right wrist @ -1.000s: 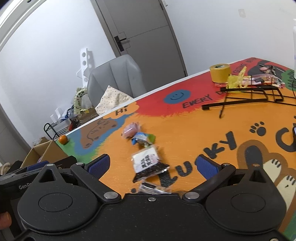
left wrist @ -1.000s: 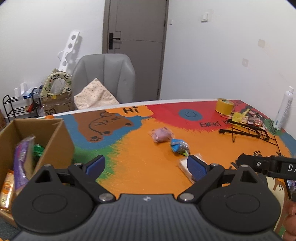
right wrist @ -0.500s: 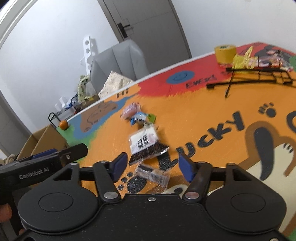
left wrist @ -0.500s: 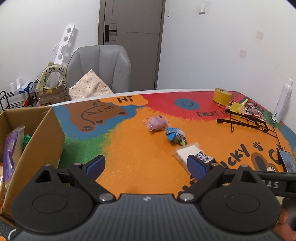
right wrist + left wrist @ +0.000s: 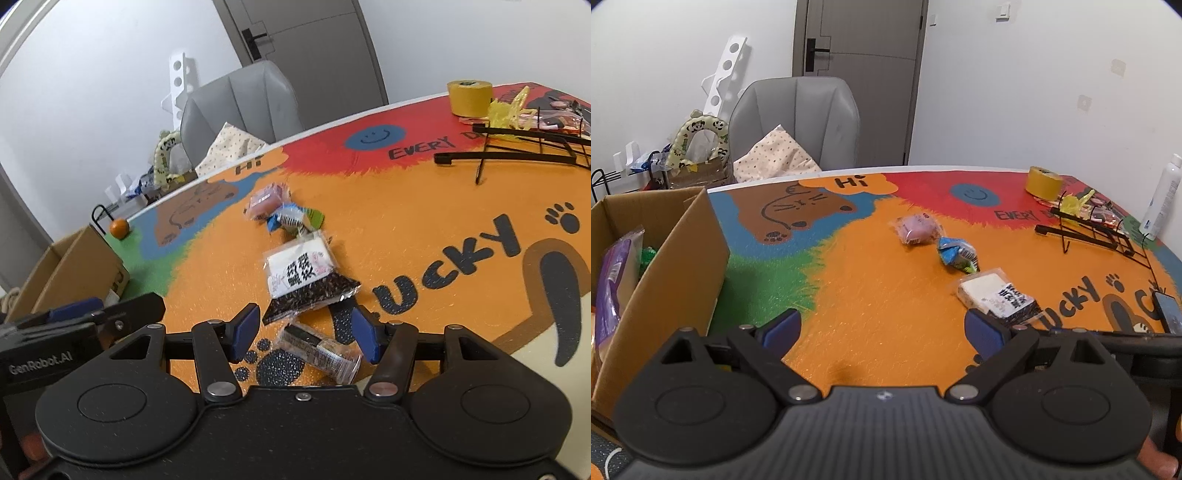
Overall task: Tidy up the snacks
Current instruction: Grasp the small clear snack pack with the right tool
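The right gripper (image 5: 303, 334) hangs low over the painted table (image 5: 424, 206) with its jaws partly spread, a small clear-wrapped snack (image 5: 319, 352) lying between the blue pads (image 5: 246, 325) but not pressed by them. Just beyond it sits a white-and-black packet (image 5: 303, 273), then a blue wrapper (image 5: 293, 218) and a pink one (image 5: 264, 199) (these two touching). The left gripper (image 5: 882, 326) has its jaws wide apart over bare table, beside the cardboard box (image 5: 683, 258) holding a purple packet (image 5: 615, 280).
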A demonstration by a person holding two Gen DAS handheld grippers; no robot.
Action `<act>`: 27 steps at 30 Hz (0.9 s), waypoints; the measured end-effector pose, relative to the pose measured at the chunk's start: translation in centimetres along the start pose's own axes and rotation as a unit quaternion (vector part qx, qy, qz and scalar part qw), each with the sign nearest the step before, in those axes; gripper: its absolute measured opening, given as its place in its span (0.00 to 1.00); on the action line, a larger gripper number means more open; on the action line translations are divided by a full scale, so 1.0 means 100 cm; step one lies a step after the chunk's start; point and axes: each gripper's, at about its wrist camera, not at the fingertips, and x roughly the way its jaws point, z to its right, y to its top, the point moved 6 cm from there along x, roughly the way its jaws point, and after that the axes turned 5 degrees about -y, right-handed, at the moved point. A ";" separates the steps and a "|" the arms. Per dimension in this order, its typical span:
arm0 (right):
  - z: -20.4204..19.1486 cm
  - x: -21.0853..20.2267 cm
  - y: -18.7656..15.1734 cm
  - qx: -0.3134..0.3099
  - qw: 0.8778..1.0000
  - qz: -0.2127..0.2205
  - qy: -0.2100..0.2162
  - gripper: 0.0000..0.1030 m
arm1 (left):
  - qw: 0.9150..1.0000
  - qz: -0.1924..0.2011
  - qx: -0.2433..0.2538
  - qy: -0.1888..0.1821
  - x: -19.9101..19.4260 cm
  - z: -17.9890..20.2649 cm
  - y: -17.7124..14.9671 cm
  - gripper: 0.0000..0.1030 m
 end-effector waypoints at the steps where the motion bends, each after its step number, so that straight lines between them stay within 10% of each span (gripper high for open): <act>1: -0.001 0.001 -0.002 -0.001 1.000 -0.003 0.002 0.55 | 1.000 -0.002 -0.002 0.002 0.001 -0.001 -0.001 0.92; 5: -0.002 0.003 -0.011 -0.013 1.000 -0.012 0.003 0.53 | 1.000 -0.005 -0.002 0.003 0.004 0.000 -0.001 0.92; 10: 0.000 -0.001 -0.017 -0.032 0.999 -0.016 -0.001 0.16 | 1.000 -0.005 0.008 -0.001 0.004 0.011 -0.003 0.92; 27: 0.056 -0.022 -0.005 0.038 0.999 0.016 -0.020 0.15 | 0.999 -0.010 0.031 -0.017 0.021 0.042 0.004 0.92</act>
